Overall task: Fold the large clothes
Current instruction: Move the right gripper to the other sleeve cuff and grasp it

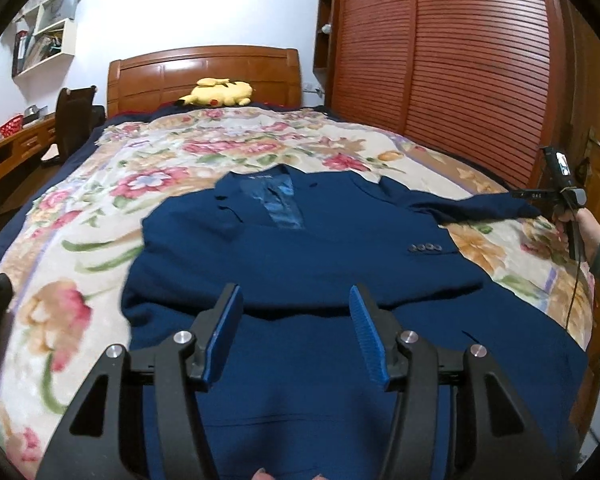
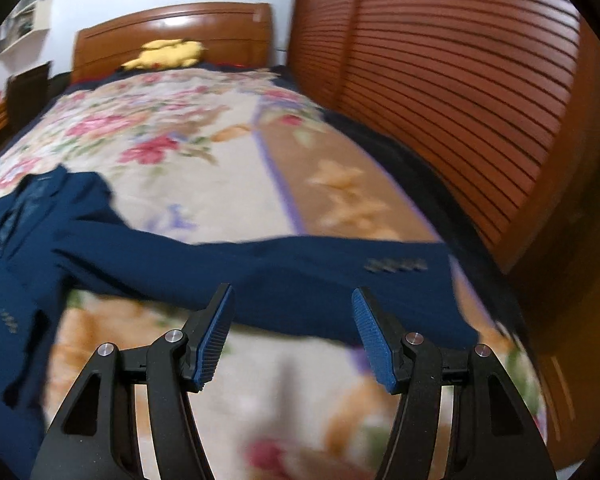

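A navy jacket lies face up on the floral bed, one sleeve stretched right. No label is readable. The left gripper hovers over the hem, jaws apart, empty. The right gripper tilts down over the sleeve, likewise parted, holding nothing.

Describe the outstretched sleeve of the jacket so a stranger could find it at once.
Start at the bed with the flowered cover, where a dark blue jacket lies flat. The sleeve runs sideways from its shoulder toward the slatted wooden wardrobe. Unlike the other sleeve, which lies folded over the chest, it rests on the flowered cover.
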Motion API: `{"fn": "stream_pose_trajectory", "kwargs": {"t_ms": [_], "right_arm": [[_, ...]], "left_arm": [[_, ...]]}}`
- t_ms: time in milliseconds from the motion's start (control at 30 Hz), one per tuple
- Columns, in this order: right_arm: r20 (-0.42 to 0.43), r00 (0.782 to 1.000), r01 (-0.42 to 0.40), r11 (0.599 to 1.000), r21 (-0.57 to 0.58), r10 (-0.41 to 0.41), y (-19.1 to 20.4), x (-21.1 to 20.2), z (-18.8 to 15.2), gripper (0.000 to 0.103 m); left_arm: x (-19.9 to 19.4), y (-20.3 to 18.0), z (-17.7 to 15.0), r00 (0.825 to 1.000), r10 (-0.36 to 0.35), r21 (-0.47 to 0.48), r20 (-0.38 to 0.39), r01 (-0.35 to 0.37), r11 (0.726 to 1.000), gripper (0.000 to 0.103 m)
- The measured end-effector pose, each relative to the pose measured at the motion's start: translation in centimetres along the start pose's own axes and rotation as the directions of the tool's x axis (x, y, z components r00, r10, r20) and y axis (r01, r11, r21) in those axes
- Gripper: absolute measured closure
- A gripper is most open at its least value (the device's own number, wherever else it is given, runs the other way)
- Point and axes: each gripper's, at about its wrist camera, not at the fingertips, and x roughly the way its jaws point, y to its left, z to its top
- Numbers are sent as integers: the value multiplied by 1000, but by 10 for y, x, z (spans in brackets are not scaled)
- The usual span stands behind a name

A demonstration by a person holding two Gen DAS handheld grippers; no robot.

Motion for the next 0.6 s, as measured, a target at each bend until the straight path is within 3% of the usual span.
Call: {"fn": "stream_pose_trajectory", "kwargs": {"t_ms": [400, 500, 600], "right_arm": [[-48, 986, 163, 974, 157, -157, -84, 29, -18, 36], [-77, 986, 161, 964, 212, -148, -100, 40, -22, 35], [-126, 988, 115, 963, 242, -87, -106, 49, -28, 35]], "left_arm": [[30, -14, -15, 999, -2, 37, -46, 3, 999, 48], [30, -14, -16, 999, -4, 33, -52, 6, 999, 48], [31, -16, -18, 999, -3, 39, -54, 5, 999, 48]]}}
